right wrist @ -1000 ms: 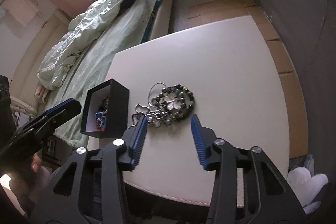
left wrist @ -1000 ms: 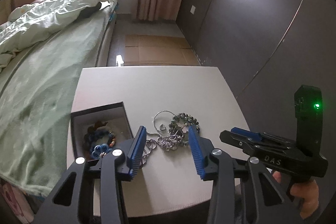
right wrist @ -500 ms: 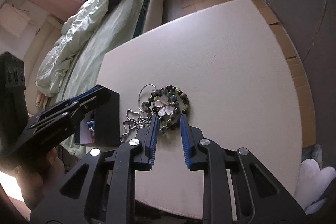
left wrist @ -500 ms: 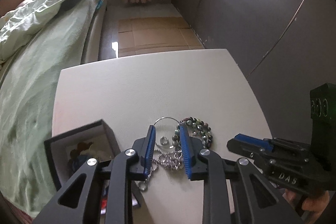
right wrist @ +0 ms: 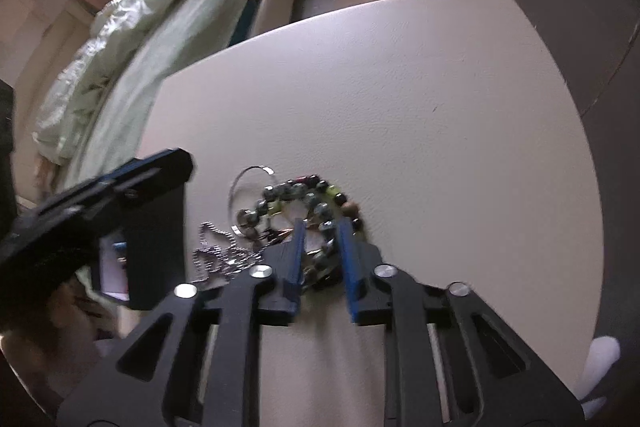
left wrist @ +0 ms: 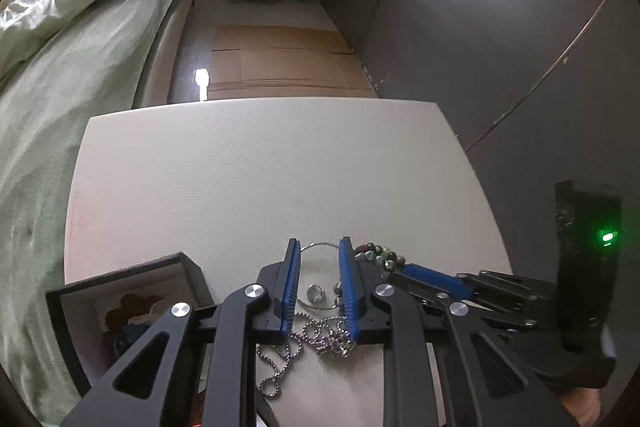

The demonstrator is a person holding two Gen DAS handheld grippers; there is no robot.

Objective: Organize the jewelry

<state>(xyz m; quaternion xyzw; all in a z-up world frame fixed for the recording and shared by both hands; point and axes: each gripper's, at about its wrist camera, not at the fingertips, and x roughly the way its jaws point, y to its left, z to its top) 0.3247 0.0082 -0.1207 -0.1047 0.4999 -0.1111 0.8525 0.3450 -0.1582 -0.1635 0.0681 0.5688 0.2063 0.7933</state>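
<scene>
A heap of jewelry lies on the white table (left wrist: 248, 179): a silver ball chain (left wrist: 304, 341), a thin silver hoop (left wrist: 320, 246), a small ring (left wrist: 316, 293) and a beaded bracelet (right wrist: 304, 193). My left gripper (left wrist: 320, 243) points down over the hoop and ring. Its jaws are closing, and the pads still stand apart on either side of them. My right gripper (right wrist: 321, 225) straddles the near side of the beaded bracelet. Its jaws are closing too, with beads in the narrow gap. An open black box (left wrist: 132, 277) with jewelry inside sits to the left.
A bed with green bedding (left wrist: 72, 39) runs along the table's left side. A dark wardrobe wall (left wrist: 480, 27) stands to the right, with cardboard on the floor (left wrist: 276, 63) beyond the table. The far half of the table bears nothing.
Both grippers have come down and forward onto the jewelry heap, and their jaws have narrowed from wide to a small gap. The jewelry and the box lie where they were.
</scene>
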